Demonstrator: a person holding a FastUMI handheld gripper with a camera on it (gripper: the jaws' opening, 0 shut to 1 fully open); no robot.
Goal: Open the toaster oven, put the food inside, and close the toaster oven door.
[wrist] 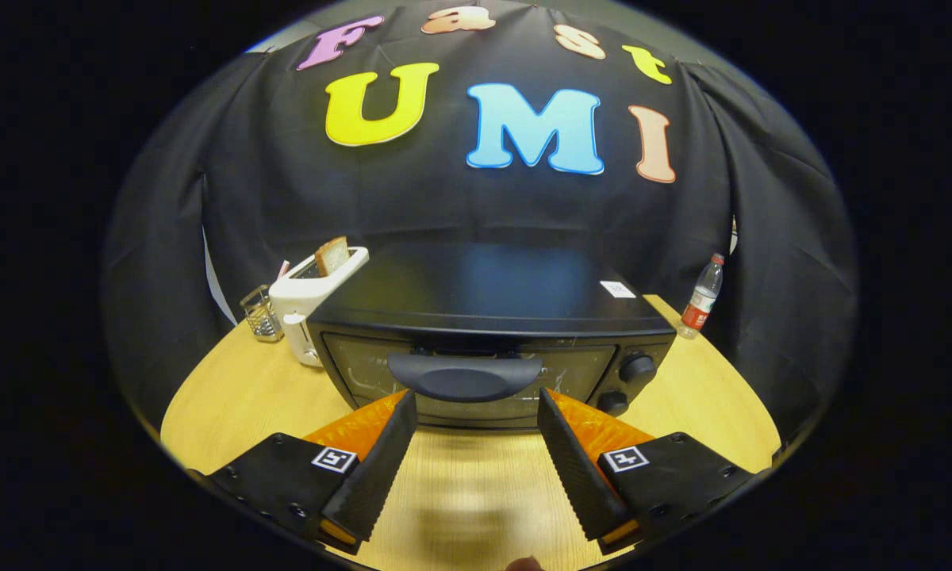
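We hold the tool (476, 412) spread wide, gripping nothing. Its two fingers (381, 468) are flat black wedges with ribbed rubbery inner faces, backed by orange plastic, and each mount carries a small square black-and-white marker. Just beyond the fingertips stands the oven (484, 333), a boxy black appliance with a smooth, faintly glossy top. Its door (365, 369) is shut; the dark glass pane shows some smears. The handle (464, 379) is a wide, rounded matte bar with a curved lower edge, lying just beyond the gap between the fingertips and apart from both. Right of the door sit two round black knobs (637, 367), one above the other. The counter (690, 396) is pale wood with fine straight grain. At the oven's far left stands a white toaster (305, 297) with a slice of toast (333, 255) poking up. Left of that sits a small wire basket (262, 313). Far right stands a clear plastic bottle (702, 297) with a red label.
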